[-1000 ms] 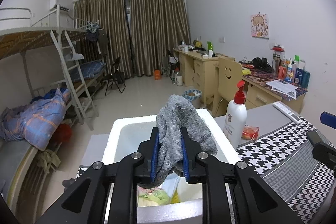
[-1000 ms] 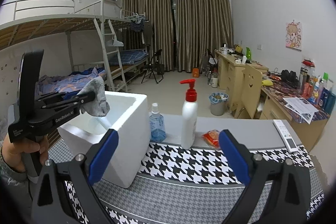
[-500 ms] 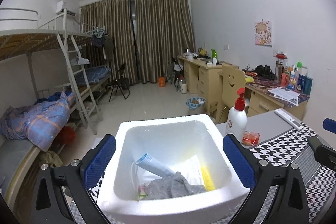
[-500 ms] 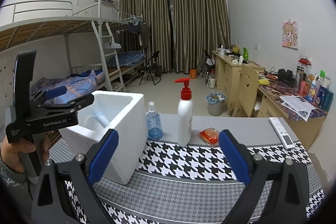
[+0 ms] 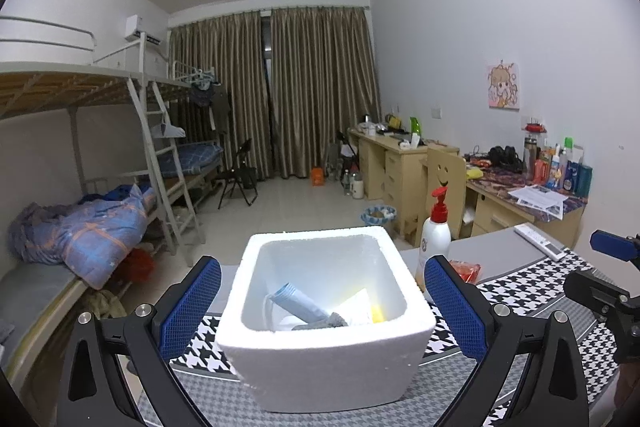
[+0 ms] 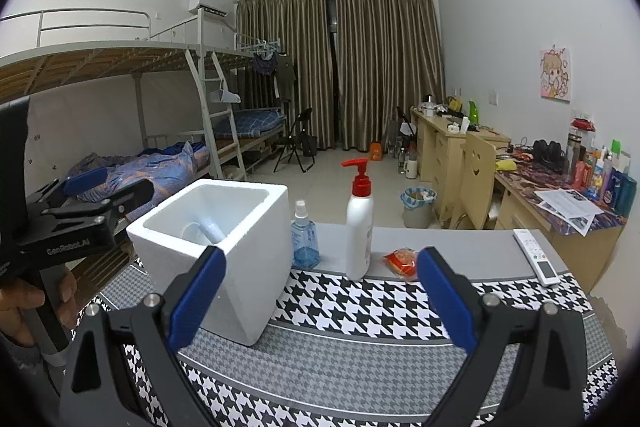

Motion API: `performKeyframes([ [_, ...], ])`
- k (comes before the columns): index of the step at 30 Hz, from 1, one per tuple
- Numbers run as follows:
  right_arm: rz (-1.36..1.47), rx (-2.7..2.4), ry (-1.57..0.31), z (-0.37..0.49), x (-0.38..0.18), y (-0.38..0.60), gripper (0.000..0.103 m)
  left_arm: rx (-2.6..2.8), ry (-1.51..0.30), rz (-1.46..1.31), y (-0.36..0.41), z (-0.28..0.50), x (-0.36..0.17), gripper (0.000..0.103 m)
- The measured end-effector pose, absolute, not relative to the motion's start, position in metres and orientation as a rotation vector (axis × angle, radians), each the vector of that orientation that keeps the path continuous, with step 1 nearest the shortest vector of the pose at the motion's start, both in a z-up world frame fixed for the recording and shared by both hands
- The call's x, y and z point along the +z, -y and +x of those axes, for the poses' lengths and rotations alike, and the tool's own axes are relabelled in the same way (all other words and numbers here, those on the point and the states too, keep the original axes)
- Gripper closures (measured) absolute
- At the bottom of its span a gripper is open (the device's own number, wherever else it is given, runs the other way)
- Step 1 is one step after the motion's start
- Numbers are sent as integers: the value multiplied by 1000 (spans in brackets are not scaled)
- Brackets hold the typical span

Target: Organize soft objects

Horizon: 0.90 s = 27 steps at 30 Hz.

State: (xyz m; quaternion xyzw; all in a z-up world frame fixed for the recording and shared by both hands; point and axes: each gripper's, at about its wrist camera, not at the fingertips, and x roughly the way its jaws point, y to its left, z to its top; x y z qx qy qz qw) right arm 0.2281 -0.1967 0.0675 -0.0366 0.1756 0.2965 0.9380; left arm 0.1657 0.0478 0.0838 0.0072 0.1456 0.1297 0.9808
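Two grippers frame a white foam box [image 5: 326, 355] standing on a houndstooth-patterned table cover [image 6: 384, 303]. From the left wrist view, the left gripper [image 5: 322, 301] has its blue pads spread as wide as they go; its jaws have just been opening, and nothing lies between them except the box seen beyond. A grey soft cloth [image 5: 320, 323] lies at the bottom of the box, at about 6 o'clock inside the cavity, touching a light blue tube-like item [image 5: 298, 305] that slants toward 10 o'clock; a yellow object [image 5: 376, 313] sits at 3 o'clock of the cloth. The right gripper [image 6: 320, 291] is likewise released, its pads wide apart and holding nothing. In the right wrist view the box stands at 9 o'clock of a white pump bottle [image 6: 359, 227] with a red top; a small blue spray bottle [image 6: 305, 241] stands between them, just beside the box. An orange packet [image 6: 402, 261] lies at 3 o'clock of the pump bottle, and a white remote [image 6: 536, 257] rests farther out the same way. A hand [image 6: 24, 303] grips the left tool's handle at the frame's 9 o'clock edge.
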Motion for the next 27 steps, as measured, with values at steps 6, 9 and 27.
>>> performKeyframes([
  [6,-74,610,-331,215,70,203,5,257,-275,8,-40,149,84,1],
  [9,-74,611,-312,207,71,208,5,245,-275,14,-34,144,80,1],
  [27,-49,624,-273,172,60,223,3,286,-200,35,-4,88,65,1],
])
